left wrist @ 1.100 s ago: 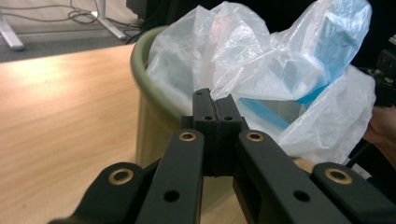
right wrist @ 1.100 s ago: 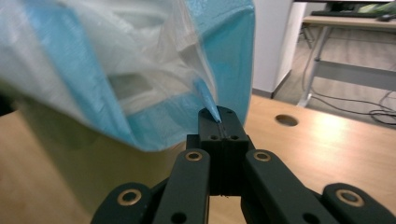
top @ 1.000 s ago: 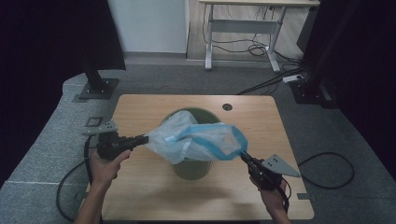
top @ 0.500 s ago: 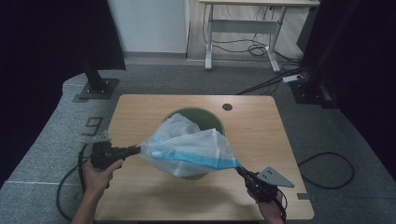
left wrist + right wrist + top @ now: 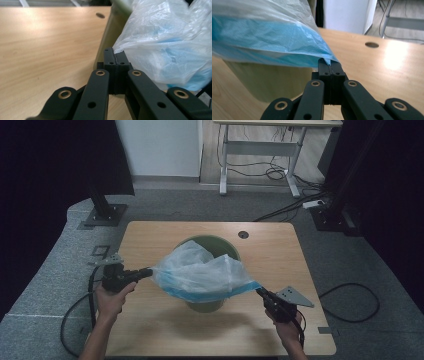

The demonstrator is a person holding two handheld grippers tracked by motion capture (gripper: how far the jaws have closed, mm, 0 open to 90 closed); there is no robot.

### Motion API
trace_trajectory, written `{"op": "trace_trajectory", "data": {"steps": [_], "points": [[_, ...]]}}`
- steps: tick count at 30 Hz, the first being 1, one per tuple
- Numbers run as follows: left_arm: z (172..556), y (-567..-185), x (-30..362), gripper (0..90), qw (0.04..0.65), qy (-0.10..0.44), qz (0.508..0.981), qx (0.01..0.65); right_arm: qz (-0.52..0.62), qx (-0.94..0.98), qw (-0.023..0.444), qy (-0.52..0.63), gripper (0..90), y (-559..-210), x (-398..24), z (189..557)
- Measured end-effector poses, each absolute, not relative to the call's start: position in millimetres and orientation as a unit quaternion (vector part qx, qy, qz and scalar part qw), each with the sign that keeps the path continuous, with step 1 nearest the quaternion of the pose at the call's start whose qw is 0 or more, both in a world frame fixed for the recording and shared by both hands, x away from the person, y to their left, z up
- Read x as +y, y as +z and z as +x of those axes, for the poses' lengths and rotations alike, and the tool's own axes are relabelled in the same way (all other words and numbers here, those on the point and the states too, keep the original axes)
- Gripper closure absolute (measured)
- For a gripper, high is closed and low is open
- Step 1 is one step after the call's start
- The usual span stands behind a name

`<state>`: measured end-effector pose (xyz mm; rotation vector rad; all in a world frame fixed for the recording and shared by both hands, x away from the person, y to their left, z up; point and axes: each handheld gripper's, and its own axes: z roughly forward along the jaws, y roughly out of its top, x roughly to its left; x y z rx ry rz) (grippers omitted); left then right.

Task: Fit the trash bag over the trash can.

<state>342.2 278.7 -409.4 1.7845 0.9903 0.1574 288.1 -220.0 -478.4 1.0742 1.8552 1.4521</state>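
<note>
Table (image 5: pixel 150 240): wooden, bearing the bin at its centre.
Bin (image 5: pixel 220 245): green, upright, its mouth partly covered by the bag.
Bag (image 5: pixel 200 272): translucent blue-white plastic, stretched over the bin's near rim.
Left gripper (image 5: pixel 148 272): at 9 o'clock of the bin, jaws clamped on the bag's edge.
Right gripper (image 5: pixel 260 292): at 4 o'clock, pinching the bag's corner.

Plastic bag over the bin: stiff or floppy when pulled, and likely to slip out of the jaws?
Likely floppy: the plastic bag crumples and sags between the left gripper and right gripper. Probably light, since thin see-through film billows above the green bin. Slip seems possible: each gripper pinches just a thin edge of smooth film, jaws shut, as both gripper views show.
</note>
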Motion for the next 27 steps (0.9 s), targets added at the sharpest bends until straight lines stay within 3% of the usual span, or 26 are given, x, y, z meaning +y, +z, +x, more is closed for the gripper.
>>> {"op": "trace_trajectory", "data": {"steps": [6, 10, 27], "points": [[332, -400, 278, 87.2, 0.534, 0.067, 0.747, 0.391, 0.371, 0.682, 0.294, 0.557, 51.9, -465, -214, 275], [329, -397, 277, 87.2, 0.535, 0.066, 0.748, 0.386, 0.345, 0.695, 0.313, 0.547, 40.6, -453, -205, 267], [326, -391, 278, 88.8, 0.541, 0.071, 0.745, 0.382, 0.336, 0.695, 0.334, 0.541, 42.6, -429, -210, 273]]}}
